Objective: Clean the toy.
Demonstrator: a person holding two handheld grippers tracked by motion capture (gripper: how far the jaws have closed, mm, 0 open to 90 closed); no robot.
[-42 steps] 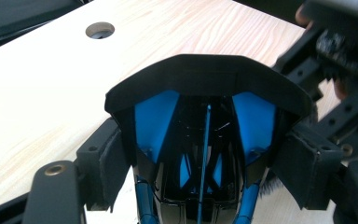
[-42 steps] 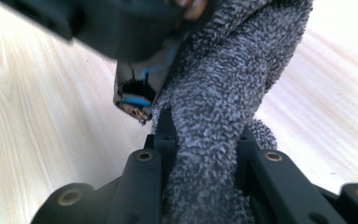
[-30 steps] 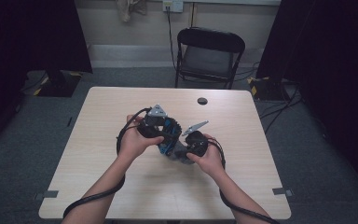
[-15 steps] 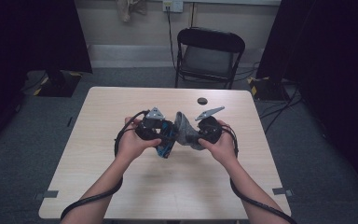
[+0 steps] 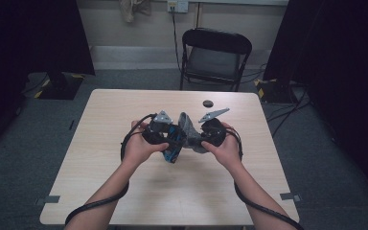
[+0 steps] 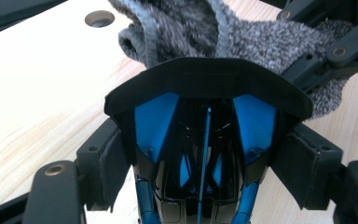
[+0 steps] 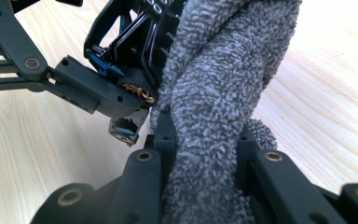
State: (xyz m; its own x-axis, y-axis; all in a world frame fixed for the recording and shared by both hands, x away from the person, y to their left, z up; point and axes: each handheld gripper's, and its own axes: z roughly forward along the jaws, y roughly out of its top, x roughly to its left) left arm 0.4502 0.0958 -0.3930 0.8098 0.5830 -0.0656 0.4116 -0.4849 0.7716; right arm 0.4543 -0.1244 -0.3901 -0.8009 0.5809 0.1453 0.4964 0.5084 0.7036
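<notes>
Now your right claw [image 5: 197, 140] has lifted the grey cloth [image 5: 188, 130] off the surface [image 5: 105, 124] since a second ago, clamped tight on it. Your left claw [image 5: 173, 143] grips the black-and-blue plastic thing [image 6: 205, 140], jaws wide around it, mid-surface. That raise puts the cloth against the thing, likely for wiping. What the thing is stays hard to make out; a small dark disc [image 5: 208, 103] lies far right.

A fuzzy grey terry cloth [image 7: 214, 93] meets a glossy black-and-blue plastic object [image 6: 205, 154] on a matt, pale wood-grain table [image 5: 124, 191].
</notes>
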